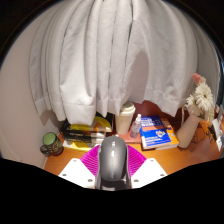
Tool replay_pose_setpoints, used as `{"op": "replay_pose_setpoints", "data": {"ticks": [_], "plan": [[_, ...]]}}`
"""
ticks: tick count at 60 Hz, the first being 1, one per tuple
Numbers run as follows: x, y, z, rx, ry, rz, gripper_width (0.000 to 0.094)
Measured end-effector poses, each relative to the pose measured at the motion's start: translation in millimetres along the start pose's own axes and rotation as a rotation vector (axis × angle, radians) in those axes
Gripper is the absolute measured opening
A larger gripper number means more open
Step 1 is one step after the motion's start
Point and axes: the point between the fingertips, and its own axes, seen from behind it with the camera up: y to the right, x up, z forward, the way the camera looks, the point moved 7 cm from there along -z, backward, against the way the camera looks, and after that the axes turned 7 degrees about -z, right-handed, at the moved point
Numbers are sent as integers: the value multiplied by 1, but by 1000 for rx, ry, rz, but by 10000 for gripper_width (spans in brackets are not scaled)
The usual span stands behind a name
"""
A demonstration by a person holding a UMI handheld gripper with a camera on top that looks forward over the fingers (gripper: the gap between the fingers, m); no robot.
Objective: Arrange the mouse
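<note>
The fingers (113, 172) are holding the gray mouse (113, 160); next, set it down on the bench (150, 152)

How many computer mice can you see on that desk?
1: a grey rounded plastic mouse between the tool's pink-padded fingers. Clutter near the white curtain may hide others.

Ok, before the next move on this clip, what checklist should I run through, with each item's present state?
1. Mouse between the jaws: ok.
2. Both pads pressing on it: cannot tell, though it looks held.
3. Mouse lined up straight along the gripper: ok.
4. Bare table just ahead to set it down: ok.
5. Blue book and cup beyond the likely path: ok.
6. Flower vase out of the way at the side: ok.
</note>
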Motion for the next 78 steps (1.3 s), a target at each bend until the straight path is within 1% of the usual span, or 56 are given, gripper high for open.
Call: {"op": "replay_pose_setpoints", "data": {"ticks": [7,11,12,14,22,25,27,33,41,43,46,50,53,56,59,61,62,63,78], "plan": [[-59,15,42,25,-128,14,356],[-89,16,61,39,-182,15,352],[-96,16,65,42,-196,17,336],[-109,14,71,55,-223,17,351],[-142,12,88,65,-276,14,349],[-153,11,90,73,-298,6,374],[-152,12,91,73,-270,15,381],[-151,13,91,74,-237,76,435],[-153,11,91,70,-217,54,481],[-153,10,91,73,-219,33,504],[-154,6,91,81,-222,4,570],[-153,0,90,102,-237,-12,697],[-151,-2,89,113,-249,-4,759],[-147,-3,85,111,-257,8,757],[-140,-2,75,102,-244,8,741],[-134,-1,64,96,-234,0,746],[-131,-1,58,93,-228,-4,773],[-128,-1,52,90,-221,-6,774],[-85,6,-81,41,-111,-10,788]]}}
